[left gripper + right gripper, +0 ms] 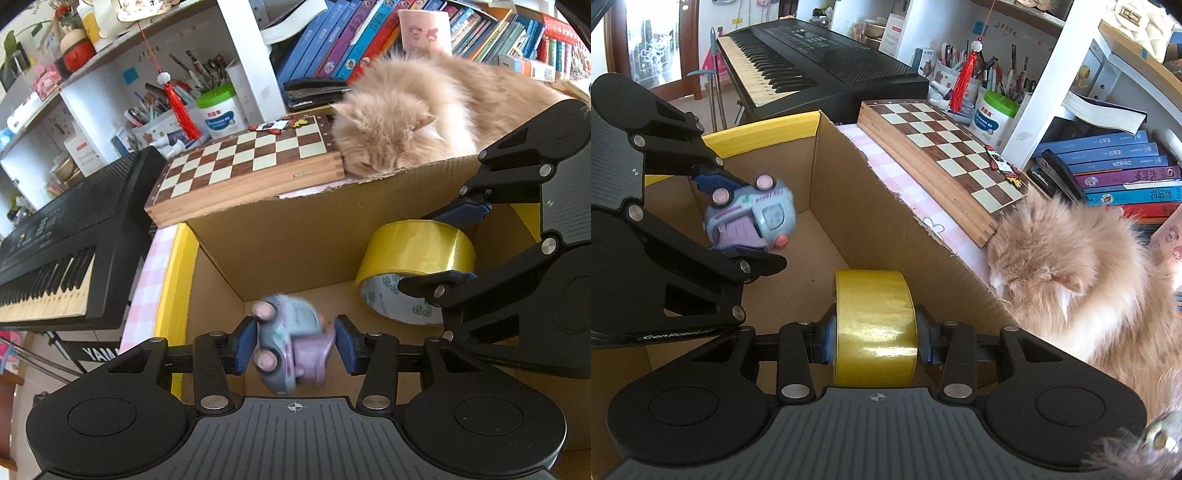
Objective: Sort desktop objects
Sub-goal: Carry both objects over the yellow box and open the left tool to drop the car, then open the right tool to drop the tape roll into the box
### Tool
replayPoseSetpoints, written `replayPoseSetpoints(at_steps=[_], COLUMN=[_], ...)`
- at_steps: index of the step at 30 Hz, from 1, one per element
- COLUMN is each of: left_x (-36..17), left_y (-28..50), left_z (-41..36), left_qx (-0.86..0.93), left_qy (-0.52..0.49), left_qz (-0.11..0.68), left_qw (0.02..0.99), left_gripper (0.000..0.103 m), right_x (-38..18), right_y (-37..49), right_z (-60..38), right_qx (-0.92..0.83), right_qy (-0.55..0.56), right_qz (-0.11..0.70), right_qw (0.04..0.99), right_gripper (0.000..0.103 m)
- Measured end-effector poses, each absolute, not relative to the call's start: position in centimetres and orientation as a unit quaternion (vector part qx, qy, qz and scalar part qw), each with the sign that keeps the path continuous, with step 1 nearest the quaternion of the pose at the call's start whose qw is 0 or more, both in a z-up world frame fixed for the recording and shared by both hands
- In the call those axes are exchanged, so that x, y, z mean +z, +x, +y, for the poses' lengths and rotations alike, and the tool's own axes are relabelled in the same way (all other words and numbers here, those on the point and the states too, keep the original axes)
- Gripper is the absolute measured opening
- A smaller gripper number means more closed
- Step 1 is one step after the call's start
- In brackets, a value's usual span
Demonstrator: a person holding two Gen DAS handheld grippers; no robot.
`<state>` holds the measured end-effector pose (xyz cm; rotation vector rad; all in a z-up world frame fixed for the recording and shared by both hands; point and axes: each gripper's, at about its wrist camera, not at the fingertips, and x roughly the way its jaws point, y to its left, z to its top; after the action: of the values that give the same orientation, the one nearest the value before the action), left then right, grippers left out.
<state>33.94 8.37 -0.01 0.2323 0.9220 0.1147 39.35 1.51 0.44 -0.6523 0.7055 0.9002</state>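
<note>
**A:** What do you have in your hands, counted out?

**B:** Two things, one per gripper. Your left gripper (pixel 295 347) has one toy car (pixel 291 343), pale blue and lilac, with two pink wheels turned toward the left pad. The fingers are clamped on it, one pad against each side. The car looks blurred and tilted, and it hangs clear of the floor of the box.

**A:** And your right?

**B:** Your right gripper (pixel 875 336) holds one roll of yellow tape (pixel 873 317). Its fingers are shut on the roll's two flat faces, and the roll stands on edge between them.

**A:** Where is all that?

**B:** Both are inside the one open cardboard box (pixel 849 206), below its rim. The car is toward the corner with the yellow flap and the tape is nearer the far wall. From your left hand's view, the tape (pixel 413 247) sits to the right of the car.

**A:** What else is around you?

**B:** There is one fluffy ginger cat (pixel 1071 266) with its chin on the box's torn edge. One wooden chessboard (pixel 953 147) lies just beside the cat, on a pink checked cloth. One black keyboard (pixel 812 62) stands past the box. One red tassel (pixel 964 79) hangs over the pen pots, and a row of books fills the shelf behind.
</note>
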Motion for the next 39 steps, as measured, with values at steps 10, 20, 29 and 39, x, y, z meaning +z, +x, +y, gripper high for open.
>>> replayPoseSetpoints(at_steps=[10, 20, 29, 39], left_x=[1.4, 3.7, 5.7, 6.6], left_y=[32.9, 30.4, 26.9, 22.3], left_z=[8.4, 8.3, 7.6, 7.4], left_qx=[0.076, 0.094, 0.081, 0.062], left_qy=[0.126, 0.097, 0.088, 0.083], left_qz=[0.418, 0.377, 0.347, 0.336], left_qw=[0.897, 0.916, 0.93, 0.936], left_gripper=[0.073, 0.075, 0.076, 0.077], right_x=[0.4, 1.8, 4.8, 6.5], right_y=[39.4, 39.1, 37.0, 33.4], right_z=[1.5, 0.6, -1.3, -4.0], right_qx=[0.418, 0.413, 0.387, 0.356], right_qy=[-0.301, -0.282, -0.261, -0.236], right_qz=[0.328, 0.303, 0.276, 0.273], right_qw=[0.792, 0.811, 0.84, 0.862], right_gripper=[0.038, 0.041, 0.042, 0.042])
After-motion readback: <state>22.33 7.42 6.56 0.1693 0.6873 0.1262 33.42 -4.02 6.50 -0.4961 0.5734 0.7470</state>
